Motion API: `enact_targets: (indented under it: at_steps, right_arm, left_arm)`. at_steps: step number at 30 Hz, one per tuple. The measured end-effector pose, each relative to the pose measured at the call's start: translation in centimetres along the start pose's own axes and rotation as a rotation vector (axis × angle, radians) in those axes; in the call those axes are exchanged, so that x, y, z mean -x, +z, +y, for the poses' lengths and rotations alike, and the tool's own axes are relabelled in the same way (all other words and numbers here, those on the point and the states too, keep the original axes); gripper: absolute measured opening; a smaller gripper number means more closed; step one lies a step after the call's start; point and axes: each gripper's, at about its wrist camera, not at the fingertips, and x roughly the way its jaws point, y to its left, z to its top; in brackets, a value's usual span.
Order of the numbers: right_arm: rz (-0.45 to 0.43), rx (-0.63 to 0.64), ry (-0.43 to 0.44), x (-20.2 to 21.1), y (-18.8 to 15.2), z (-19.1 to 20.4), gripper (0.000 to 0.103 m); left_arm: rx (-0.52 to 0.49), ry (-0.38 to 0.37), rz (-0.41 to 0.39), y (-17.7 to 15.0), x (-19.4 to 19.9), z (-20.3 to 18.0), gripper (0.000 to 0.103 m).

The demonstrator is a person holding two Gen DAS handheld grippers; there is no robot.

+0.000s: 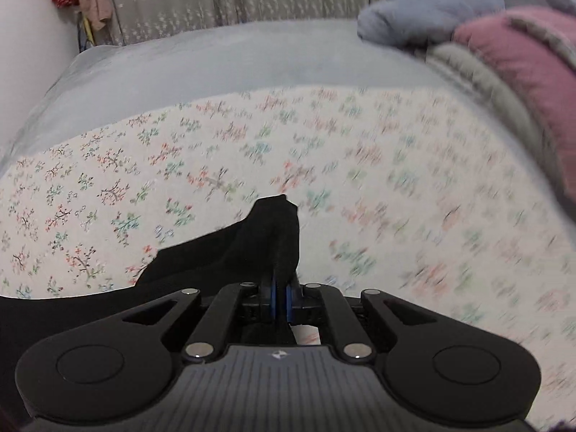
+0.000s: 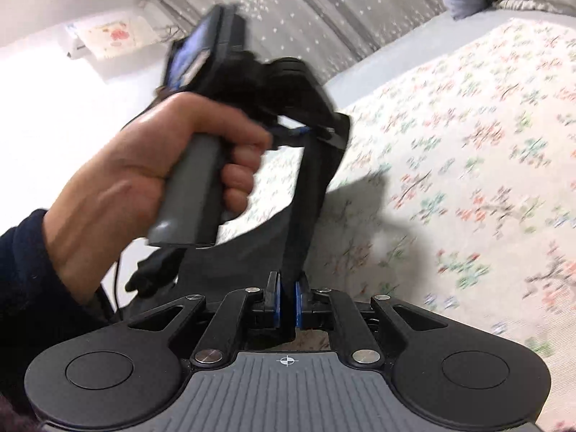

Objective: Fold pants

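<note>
Above the flat floral bedsheet, limp black pants between hand-held grippers.

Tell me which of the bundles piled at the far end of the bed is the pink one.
The pink bundle is the one at the right edge of the left wrist view, on a grey folded blanket. The blue-grey bundle sits farther back to its left.

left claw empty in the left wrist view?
No. The left claw is shut on a fold of the black pants.

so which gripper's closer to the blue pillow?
Hard to call. Left gripper and right gripper both grip the black pants, far across the bed from the blue pillow.
</note>
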Motion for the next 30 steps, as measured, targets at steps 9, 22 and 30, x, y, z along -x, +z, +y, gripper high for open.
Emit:
enact_targets:
  at_steps: [9,22,30]
  right_arm:
    - [-0.105,-0.024,-0.060,5.0,1.7,-5.0,0.007]
    - [-0.072,-0.124,-0.107,8.6,1.0,-9.8,0.007]
    - [-0.062,-0.097,-0.110,9.8,0.6,-9.6,0.007]
  left_arm:
    - [0.041,-0.100,-0.011,1.3,0.6,-7.2,0.000]
    - [-0.056,-0.129,0.045,-0.7,-2.4,-12.6,0.000]
    - [-0.067,-0.187,0.055,-1.8,-3.1,-12.9,0.000]
